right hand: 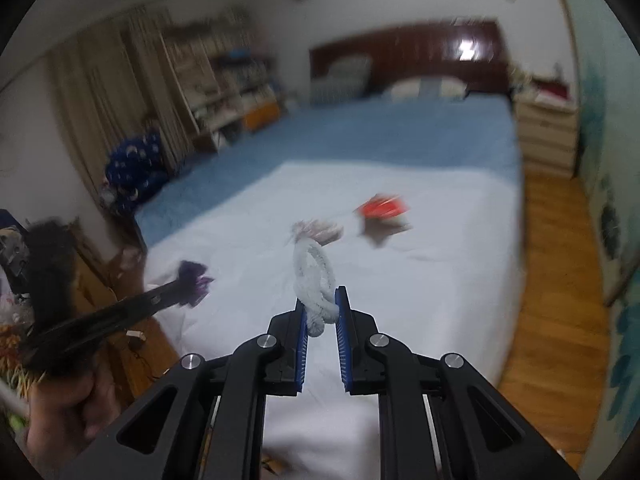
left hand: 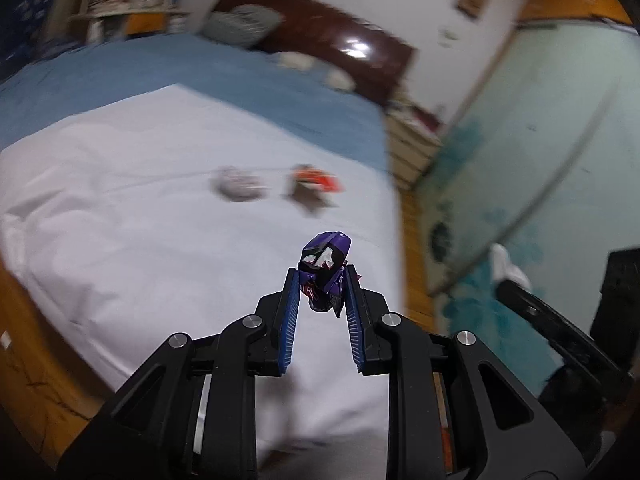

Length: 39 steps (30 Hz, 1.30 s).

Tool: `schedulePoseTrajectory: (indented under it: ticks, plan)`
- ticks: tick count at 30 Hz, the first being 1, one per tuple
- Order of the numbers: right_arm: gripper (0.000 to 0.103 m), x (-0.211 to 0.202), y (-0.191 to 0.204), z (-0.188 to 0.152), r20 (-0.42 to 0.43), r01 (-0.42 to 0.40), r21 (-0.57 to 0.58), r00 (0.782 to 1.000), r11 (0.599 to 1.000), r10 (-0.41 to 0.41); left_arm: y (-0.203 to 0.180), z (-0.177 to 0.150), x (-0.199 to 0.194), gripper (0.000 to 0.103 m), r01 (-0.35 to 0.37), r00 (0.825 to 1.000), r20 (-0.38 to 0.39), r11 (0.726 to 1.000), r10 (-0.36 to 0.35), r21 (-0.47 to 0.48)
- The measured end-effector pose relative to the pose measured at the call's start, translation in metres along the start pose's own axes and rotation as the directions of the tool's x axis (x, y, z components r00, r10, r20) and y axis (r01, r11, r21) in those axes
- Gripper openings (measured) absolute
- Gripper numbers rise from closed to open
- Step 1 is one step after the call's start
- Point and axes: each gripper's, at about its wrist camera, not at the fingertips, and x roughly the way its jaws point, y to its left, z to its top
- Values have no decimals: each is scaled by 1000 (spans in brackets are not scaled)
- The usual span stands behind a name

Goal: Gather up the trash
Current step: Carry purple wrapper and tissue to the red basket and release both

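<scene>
Crumpled purple wrapper (left hand: 325, 270) held aloft, white tissue (right hand: 313, 280) pinched, red-brown wrapper (right hand: 382, 218) on sheet

Before you stands a bed (right hand: 400, 144) with a blue cover and a white sheet (right hand: 420, 280) spread over its near half. Two items lie on the sheet, just beside each other: a grey-white crumpled wrapper (right hand: 320, 231) and a red-and-brown wrapper (right hand: 382, 216). Pillows (right hand: 424, 89) rest against the headboard.

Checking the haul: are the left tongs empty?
No, the left tongs are clamped on a crumpled purple wrapper held above the bed.
</scene>
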Motion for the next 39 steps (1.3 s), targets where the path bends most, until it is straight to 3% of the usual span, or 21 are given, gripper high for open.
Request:
schedulePoseTrajectory:
  ticks: [3,5,7,10,13,14,17,21,22,23,24,25,26,29,36,38,39]
  plan:
    - [14,-85,-60,-25,17,101,26,995,995,-102,-74,-14,-6,22,111,994,-11,989,-110,100]
    - [15,-127,-95,-50,-7,189,46,982,981,-189,-130,-31,0,22,205,978,-60,966,-198,159]
    - [15,-161,-139,-87,-83,267,112,962,957,-259,-174,-52,14,22,279,957,-145,939,-253,203]
    - [15,-184,-188,-138,-192,351,214,930,912,-313,-251,-108,50,22,382,900,-319,889,-297,251]
    - [15,-193,-232,-200,-310,425,331,892,843,-329,-293,-157,82,22,452,832,-456,864,-317,223]
    - [15,-193,-240,-212,-327,432,359,888,828,-322,-309,-181,100,22,471,794,-528,854,-303,219]
    - [15,-187,-258,-246,-375,439,432,882,788,-286,-325,-228,129,22,478,724,-644,854,-248,208]
    - [18,-174,-255,-263,-394,410,434,887,802,-240,-322,-255,142,23,465,670,-717,862,-194,201]
    - [19,-171,-254,-265,-395,403,442,890,801,-229,-321,-255,143,26,458,665,-724,866,-186,198]
    - [25,-168,-254,-268,-401,404,454,889,794,-223,-320,-252,143,29,441,680,-713,873,-172,209]
    - [36,-164,-253,-268,-405,410,461,886,788,-224,-320,-251,143,43,424,691,-706,878,-155,222]
    - [41,-161,-256,-274,-406,416,467,885,780,-229,-319,-249,144,63,403,705,-697,884,-134,238]
    - [42,-157,-258,-278,-412,426,461,880,779,-237,-320,-248,144,68,396,709,-693,886,-129,240]
    - [42,-148,-261,-281,-429,447,435,866,781,-256,-315,-250,148,69,385,703,-701,892,-118,237]
    - [42,-133,-267,-281,-435,442,459,868,771,-238,-304,-246,149,69,384,704,-694,904,-153,190]
    - [42,-126,-265,-278,-434,439,453,869,776,-238,-297,-236,147,69,384,720,-674,903,-163,192]
    - [43,-123,-263,-276,-431,434,457,872,777,-233,-294,-229,145,69,381,736,-658,900,-157,212]
